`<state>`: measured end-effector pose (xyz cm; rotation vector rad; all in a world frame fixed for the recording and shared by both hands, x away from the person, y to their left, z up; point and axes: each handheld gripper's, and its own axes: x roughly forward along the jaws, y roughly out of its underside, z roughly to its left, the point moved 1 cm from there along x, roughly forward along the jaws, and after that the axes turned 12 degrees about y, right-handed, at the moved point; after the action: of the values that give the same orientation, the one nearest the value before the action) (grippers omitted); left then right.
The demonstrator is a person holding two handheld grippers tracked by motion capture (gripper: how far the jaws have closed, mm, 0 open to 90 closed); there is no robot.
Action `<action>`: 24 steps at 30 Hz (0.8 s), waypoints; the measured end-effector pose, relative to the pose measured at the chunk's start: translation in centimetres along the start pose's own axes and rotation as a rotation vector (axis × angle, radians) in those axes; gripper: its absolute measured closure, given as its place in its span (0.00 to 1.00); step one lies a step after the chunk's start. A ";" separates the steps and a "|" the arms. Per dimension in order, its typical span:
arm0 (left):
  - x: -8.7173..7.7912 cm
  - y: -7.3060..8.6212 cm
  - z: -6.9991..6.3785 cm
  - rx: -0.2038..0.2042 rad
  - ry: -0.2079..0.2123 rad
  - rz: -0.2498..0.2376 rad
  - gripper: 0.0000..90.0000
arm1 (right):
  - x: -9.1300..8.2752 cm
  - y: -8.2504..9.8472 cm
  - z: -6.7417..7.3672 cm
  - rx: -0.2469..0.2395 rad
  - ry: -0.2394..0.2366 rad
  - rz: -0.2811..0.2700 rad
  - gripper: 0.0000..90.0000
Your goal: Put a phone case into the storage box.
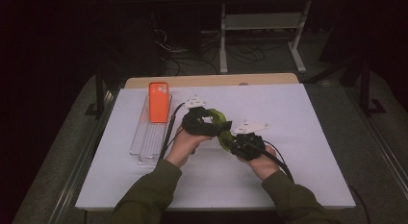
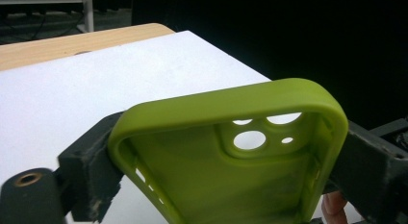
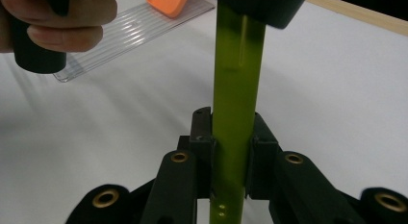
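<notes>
Spanning both grippers' fingers (image 3: pixel 262 152): green phone case (image 2: pixel 202 180).

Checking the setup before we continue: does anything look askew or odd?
Nothing looks damaged. The green phone case is held in the air between both grippers. The orange phone case lies partly overhanging the far end of the clear ribbed tray.

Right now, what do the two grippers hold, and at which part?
Both hold the green phone case: left gripper across its width at the camera end, right gripper pinching its thin edge.
</notes>
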<state>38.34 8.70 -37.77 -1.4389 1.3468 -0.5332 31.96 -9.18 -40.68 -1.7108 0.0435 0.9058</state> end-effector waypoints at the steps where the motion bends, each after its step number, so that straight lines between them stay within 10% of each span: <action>1: 0.0 0.0 0.0 -0.002 -0.001 0.000 0.11 | 0.0 0.0 0.0 -0.001 0.002 0.001 0.85; 11: -0.5 -0.2 0.1 -0.009 -0.003 -0.007 0.15 | 0.1 -0.1 -0.1 -0.019 0.007 -0.004 0.82; 24: -1.7 -0.7 0.7 0.009 -0.045 -0.015 0.16 | -1.4 0.7 -2.3 -0.024 -0.071 0.016 0.37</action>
<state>38.78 10.36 -36.81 -1.4467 1.2972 -0.5127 31.89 -11.94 -40.27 -1.7014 -0.0016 0.9820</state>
